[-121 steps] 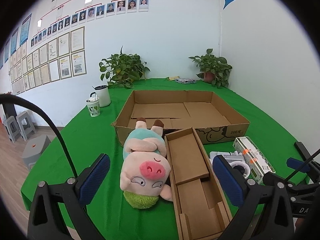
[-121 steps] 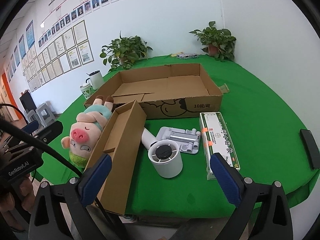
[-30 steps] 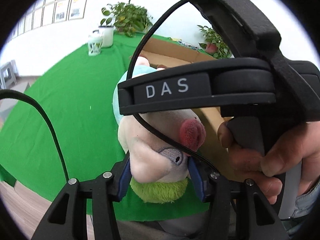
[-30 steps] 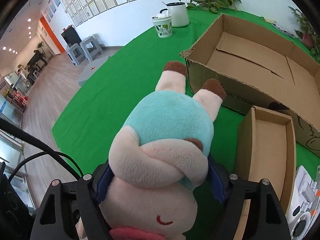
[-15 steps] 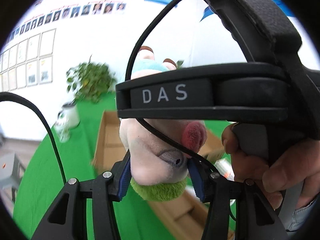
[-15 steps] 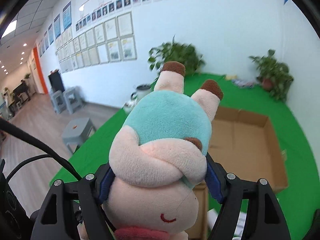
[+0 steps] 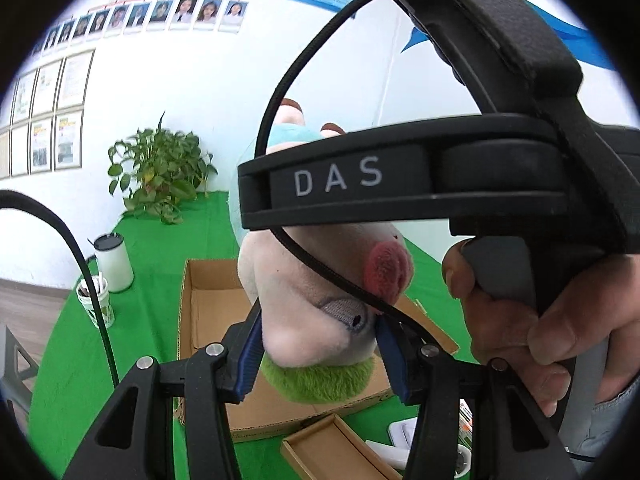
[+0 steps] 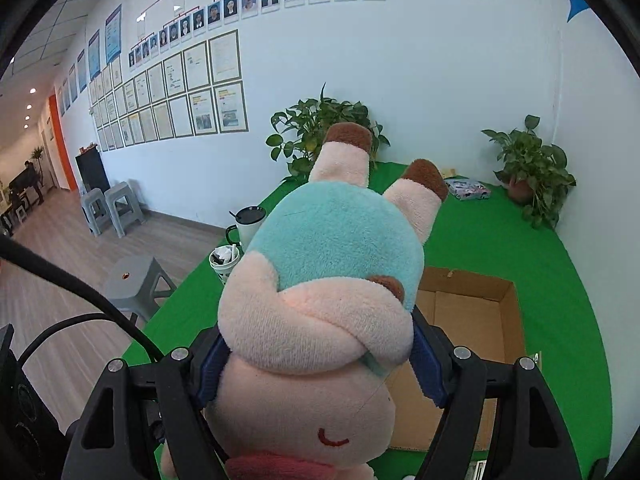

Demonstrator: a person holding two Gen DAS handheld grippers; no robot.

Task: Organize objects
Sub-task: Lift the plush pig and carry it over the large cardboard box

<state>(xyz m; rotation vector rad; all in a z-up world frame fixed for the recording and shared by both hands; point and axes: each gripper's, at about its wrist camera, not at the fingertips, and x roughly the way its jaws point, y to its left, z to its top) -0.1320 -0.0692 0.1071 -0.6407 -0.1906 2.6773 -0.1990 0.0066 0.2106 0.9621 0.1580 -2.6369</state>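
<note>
A plush pig (image 8: 320, 320) in a teal shirt hangs in the air above the green table, held by both grippers at once. My left gripper (image 7: 318, 354) is shut on the pig's head (image 7: 316, 320), blue pads pressing both sides just above its green tuft. My right gripper (image 8: 320, 360) is shut on the pig's body at the arms, its feet pointing away toward the wall. In the left wrist view the right tool's black body (image 7: 420, 176) and the person's hand (image 7: 532, 320) block much of the scene. The large open cardboard box (image 8: 480, 320) lies below the pig.
A narrow cardboard tray (image 7: 336, 448) lies near the front of the green table (image 8: 520, 240). A white jug (image 7: 114, 264) and a paper cup (image 7: 96, 300) stand at the left. Potted plants (image 8: 528, 168) stand at the back by the wall. Grey stools (image 8: 112, 208) stand on the floor.
Both grippers have risen with the pig still gripped. The table and cardboard box now sit lower in both views, and more of the wall shows behind the toy.
</note>
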